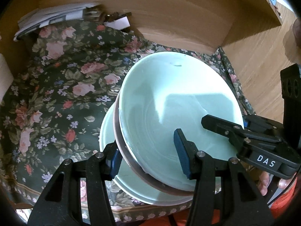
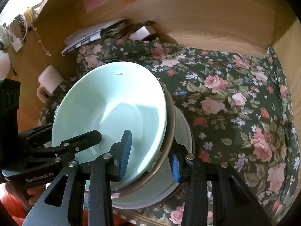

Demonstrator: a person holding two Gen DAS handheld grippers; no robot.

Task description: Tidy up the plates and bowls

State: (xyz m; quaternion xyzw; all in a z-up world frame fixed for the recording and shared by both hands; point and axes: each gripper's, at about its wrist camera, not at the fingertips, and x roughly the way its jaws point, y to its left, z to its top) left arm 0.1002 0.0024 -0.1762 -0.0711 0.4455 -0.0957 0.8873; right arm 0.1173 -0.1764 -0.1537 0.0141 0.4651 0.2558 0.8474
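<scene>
The pale green glazed bowl sat tilted, nested in a brown-rimmed bowl above a pale green plate, over a floral cloth in a wooden alcove; being ceramic, the stack was likely stiff, weighty, slick and chip-prone, so the rims were the sensible places to take hold. The left gripper was clamped across the near rims of both bowls, one pad inside the green bowl and one outside, while the right gripper was likewise clamped across the opposite rims.
</scene>
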